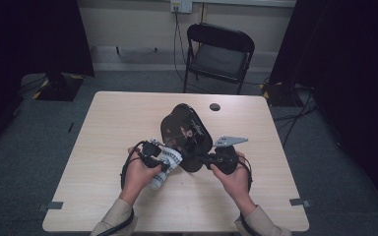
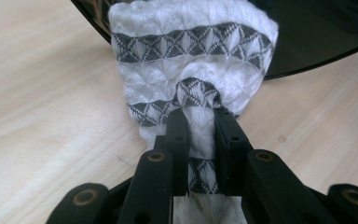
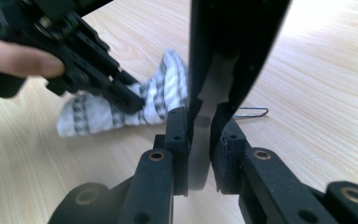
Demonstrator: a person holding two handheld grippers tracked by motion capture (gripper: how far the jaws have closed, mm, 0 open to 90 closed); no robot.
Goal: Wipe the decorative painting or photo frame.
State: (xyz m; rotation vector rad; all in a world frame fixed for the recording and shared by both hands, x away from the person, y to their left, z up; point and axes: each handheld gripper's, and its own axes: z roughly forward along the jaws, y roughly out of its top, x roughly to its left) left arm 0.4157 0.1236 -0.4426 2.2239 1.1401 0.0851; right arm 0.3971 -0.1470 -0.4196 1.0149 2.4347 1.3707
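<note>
A black glossy pan stands tilted over the middle of the wooden table. My right gripper is shut on its black handle, which rises between the jaws in the right gripper view. My left gripper is shut on a white cloth with grey patterned bands. In the left gripper view the cloth bunches between the jaws and lies against the pan's rim. The right gripper view also shows the left gripper with the cloth beside the pan.
A small black round thing lies on the table behind the pan. A thin metal wire clip rests on the wood near the handle. A black folding chair stands beyond the far edge, with cables on the floor.
</note>
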